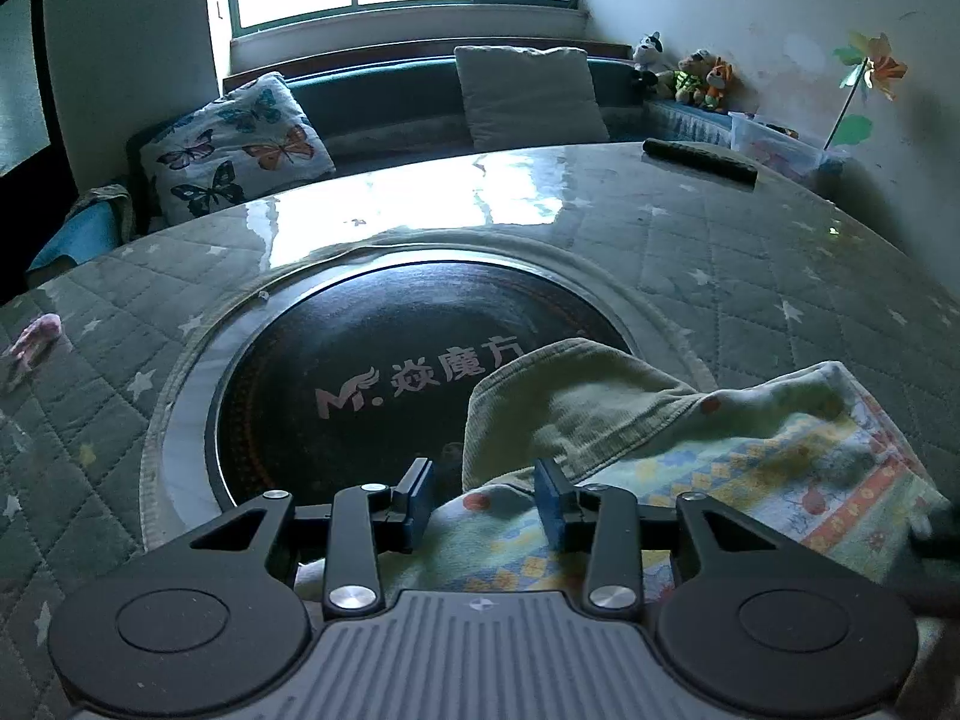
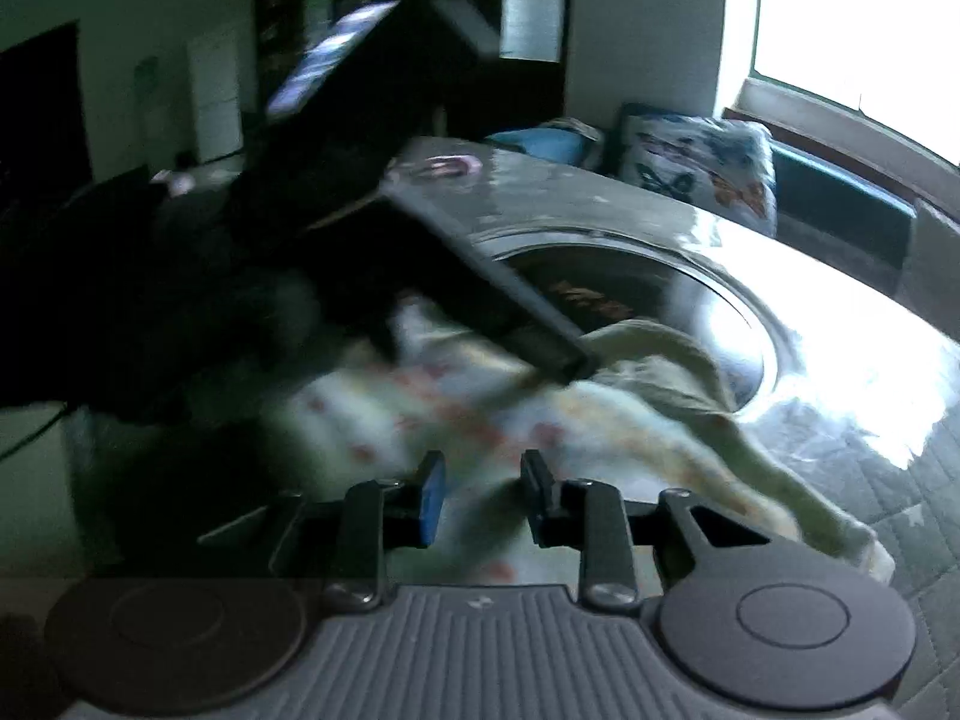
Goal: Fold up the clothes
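The left hand-held gripper [image 1: 483, 495], a ribbed grey body with matte black linkage arms and blue rubbery pads, sits lowest in the left wrist view; its jaws stand partly spread with a soft hump of the pale printed garment [image 1: 738, 456] rising between them, though whether the pads press the cloth cannot be told; the garment is a thin, fleecy fabric patterned with red dots, blue and yellow squares and an orange border, with a plain olive-yellow ribbed part folded back over it; it lies crumpled at the near right of the worktop [image 1: 750, 264], partly overlapping the round black glass cooker plate [image 1: 360, 360] set into the middle, which carries pale lettering inside a metal ring; the worktop is covered in grey-green quilted cloth with small white stars under a glossy clear sheet; a long dark flat remote-shaped bar [image 1: 699, 159] lies at its far edge; beyond stand a butterfly-printed cushion [image 1: 237, 144] and a plain square grey cushion [image 1: 528, 93] on a dark bench.

In the blurred right wrist view the right hand-held gripper [image 2: 483, 495] hovers over the same garment [image 2: 606, 420]; its jaws are parted with nothing gripped; the left hand-held gripper [image 2: 510, 300] reaches in as a dark slanted shape touching the cloth.
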Demonstrator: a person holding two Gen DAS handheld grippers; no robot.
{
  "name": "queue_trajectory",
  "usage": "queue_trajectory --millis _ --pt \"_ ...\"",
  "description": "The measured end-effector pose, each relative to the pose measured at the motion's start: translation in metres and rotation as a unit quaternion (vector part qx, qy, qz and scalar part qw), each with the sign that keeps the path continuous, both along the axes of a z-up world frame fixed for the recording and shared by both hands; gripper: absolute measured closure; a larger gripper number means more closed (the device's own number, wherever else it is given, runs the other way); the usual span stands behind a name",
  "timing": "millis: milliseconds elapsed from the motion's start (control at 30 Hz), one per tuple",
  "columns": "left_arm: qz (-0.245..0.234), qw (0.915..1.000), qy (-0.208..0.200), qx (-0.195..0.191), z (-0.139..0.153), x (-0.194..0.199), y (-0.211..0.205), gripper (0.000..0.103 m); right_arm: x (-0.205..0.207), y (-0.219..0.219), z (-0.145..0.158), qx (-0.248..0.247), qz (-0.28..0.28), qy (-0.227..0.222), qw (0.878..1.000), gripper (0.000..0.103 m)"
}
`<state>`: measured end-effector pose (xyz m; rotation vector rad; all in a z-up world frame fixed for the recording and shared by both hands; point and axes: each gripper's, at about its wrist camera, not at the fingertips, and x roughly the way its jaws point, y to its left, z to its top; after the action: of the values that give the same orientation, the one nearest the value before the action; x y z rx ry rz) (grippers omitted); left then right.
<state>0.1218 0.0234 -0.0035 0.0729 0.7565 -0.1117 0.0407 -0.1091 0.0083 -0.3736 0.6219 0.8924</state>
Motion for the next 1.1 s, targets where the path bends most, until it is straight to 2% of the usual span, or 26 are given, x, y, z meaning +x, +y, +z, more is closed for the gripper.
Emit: queue_trajectory --millis 133,233,300,433,567,667,1100 --pt "0.001 0.9999 -0.013 0.004 0.005 -0.013 0.000 0.064 -0.027 0.007 -0.002 -0.003 0.030 -0.008 1.000 0.075" --pt "-0.003 0.9995 -0.030 0.011 0.013 -0.030 0.001 0.064 -0.031 0.005 0.003 0.009 0.032 -0.001 0.999 0.075" --pt "-0.005 0.9989 -0.045 0.016 0.017 -0.046 0.002 0.064 -0.028 -0.003 0.008 0.035 0.015 0.015 0.999 0.075" --pt "-0.002 0.9981 -0.060 0.009 0.020 -0.079 0.006 0.064 -0.021 -0.017 0.017 0.061 -0.035 0.009 0.997 0.072" --pt "-0.001 0.9972 -0.074 -0.001 0.016 -0.113 0.008 0.064 -0.014 -0.027 0.010 0.070 -0.075 0.023 0.994 0.070" --pt "0.007 0.9974 -0.072 0.000 0.009 -0.131 0.009 0.064 -0.021 -0.034 0.002 0.075 -0.084 0.033 0.993 0.068" --pt "0.030 0.9970 -0.071 -0.011 -0.006 -0.151 0.021 0.064 -0.033 -0.084 -0.014 0.089 -0.166 0.054 0.981 0.065"
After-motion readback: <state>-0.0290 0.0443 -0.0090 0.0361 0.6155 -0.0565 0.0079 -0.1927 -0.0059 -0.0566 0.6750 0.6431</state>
